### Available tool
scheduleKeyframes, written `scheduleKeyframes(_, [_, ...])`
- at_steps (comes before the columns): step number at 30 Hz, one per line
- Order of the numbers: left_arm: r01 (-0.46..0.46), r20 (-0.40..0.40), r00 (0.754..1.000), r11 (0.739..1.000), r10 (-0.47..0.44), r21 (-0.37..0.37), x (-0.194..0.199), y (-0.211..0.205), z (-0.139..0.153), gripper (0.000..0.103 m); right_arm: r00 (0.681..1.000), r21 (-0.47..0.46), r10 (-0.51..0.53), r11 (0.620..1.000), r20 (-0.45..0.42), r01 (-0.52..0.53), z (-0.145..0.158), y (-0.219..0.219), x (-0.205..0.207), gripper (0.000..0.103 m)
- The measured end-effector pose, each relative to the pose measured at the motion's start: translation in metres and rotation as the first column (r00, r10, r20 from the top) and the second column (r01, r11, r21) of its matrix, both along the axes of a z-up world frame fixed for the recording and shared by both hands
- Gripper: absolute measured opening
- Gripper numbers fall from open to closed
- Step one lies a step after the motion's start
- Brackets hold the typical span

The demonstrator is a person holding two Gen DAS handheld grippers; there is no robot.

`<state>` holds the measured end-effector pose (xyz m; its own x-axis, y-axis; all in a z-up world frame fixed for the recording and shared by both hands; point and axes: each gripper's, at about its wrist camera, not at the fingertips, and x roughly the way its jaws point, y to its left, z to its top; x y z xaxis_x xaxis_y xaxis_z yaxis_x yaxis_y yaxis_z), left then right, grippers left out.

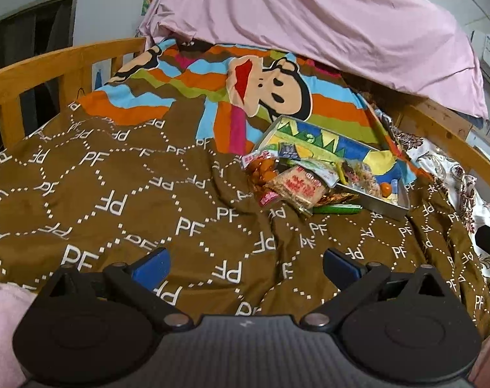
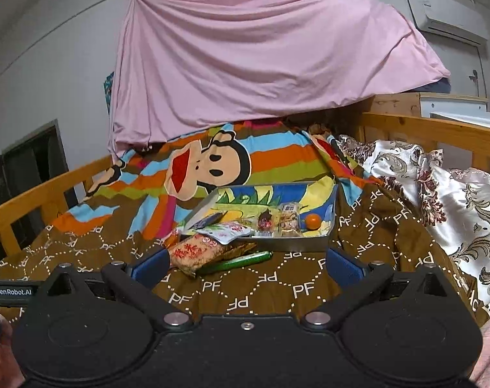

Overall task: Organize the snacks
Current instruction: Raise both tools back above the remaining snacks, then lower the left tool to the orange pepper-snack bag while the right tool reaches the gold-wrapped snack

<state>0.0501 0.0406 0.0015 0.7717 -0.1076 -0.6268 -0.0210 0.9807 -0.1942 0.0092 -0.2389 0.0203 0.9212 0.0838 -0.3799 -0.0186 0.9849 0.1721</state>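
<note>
Both my tools are spread wide with nothing between their jaws: my left tool (image 1: 246,263) hangs over the brown blanket (image 1: 115,194) on the bed, well short of the snacks, and my right tool (image 2: 246,263) sits close to them. A metal tray (image 2: 296,244) lies on the blanket holding an orange (image 2: 313,220) and small packets. A rice cracker pack (image 2: 196,250) and a green stick (image 2: 241,260) lie just outside its near edge.

Home bedrm; wooden bed (image 2: 438,131); quilt (image 1: 122,200)
</note>
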Motion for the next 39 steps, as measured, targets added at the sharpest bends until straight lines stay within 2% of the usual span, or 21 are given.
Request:
scheduleKeyframes(9, [0.017,-0.101,0.995,0.998,-0.023,-0.061,0.025,0.006,-0.009,0.102,0.994,0.023,0.006,1.000,-0.111,-0.004,-0.011,-0.004,0.024,0.102])
scheduleKeyframes(14, [0.075,-0.166,0.981,0.989,-0.096,-0.127,0.056,0.008,-0.015,0.102,0.982,0.054,0.022,0.998,-0.189,-0.012,-0.019,-0.004,0.047,0.102])
scheduleKeyframes(19, [0.149,-0.112,0.982,0.989,-0.149,-0.005,0.085,0.001,-0.010,0.102,0.969,0.087,0.041,0.996,-0.243,-0.021,-0.030,-0.004,0.068,0.102])
scheduleKeyframes(21, [0.157,-0.112,0.982,0.987,-0.154,0.021,0.097,-0.002,-0.012,0.102,0.967,0.084,0.056,0.996,-0.249,-0.036,-0.033,0.000,0.077,0.102])
scheduleKeyframes(27, [0.128,-0.129,0.983,0.991,-0.130,-0.024,0.131,0.001,-0.024,0.102,0.950,0.041,0.118,0.993,-0.288,-0.111,-0.046,0.017,0.108,0.102])
scheduleKeyframes(32, [0.112,-0.056,0.992,0.990,-0.117,-0.083,0.161,0.007,-0.030,0.102,0.942,0.049,0.182,0.983,-0.283,-0.175,-0.053,0.029,0.141,0.102])
scheduleKeyframes(39, [0.129,0.007,0.992,0.981,-0.129,-0.145,0.205,0.009,-0.041,0.102,0.942,-0.012,0.231,0.971,-0.242,-0.241,-0.066,0.047,0.185,0.102])
